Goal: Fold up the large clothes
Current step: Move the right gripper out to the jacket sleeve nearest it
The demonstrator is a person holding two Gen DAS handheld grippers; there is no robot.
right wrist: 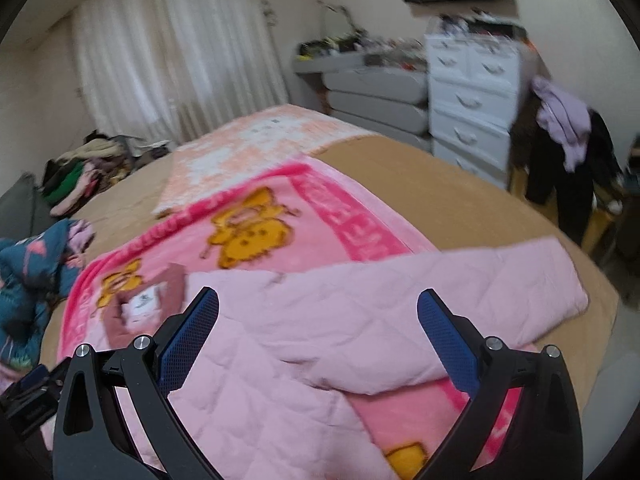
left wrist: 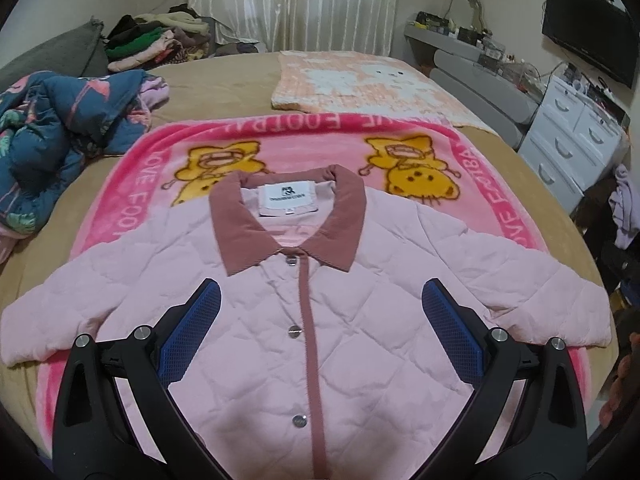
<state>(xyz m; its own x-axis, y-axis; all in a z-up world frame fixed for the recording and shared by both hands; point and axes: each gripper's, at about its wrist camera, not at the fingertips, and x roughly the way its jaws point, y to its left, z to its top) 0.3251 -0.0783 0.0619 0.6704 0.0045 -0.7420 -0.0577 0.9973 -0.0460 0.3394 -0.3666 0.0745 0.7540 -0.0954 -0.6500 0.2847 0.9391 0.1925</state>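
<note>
Pale pink quilted jacket lies buttoned and spread flat on the bed for folding, both hand-held grippers, left and right, gaping empty above it.

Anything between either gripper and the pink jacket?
Nothing visible. The left gripper hangs open over the pink jacket front; the right gripper is open over its sleeve. No other item covers the jacket.
</note>
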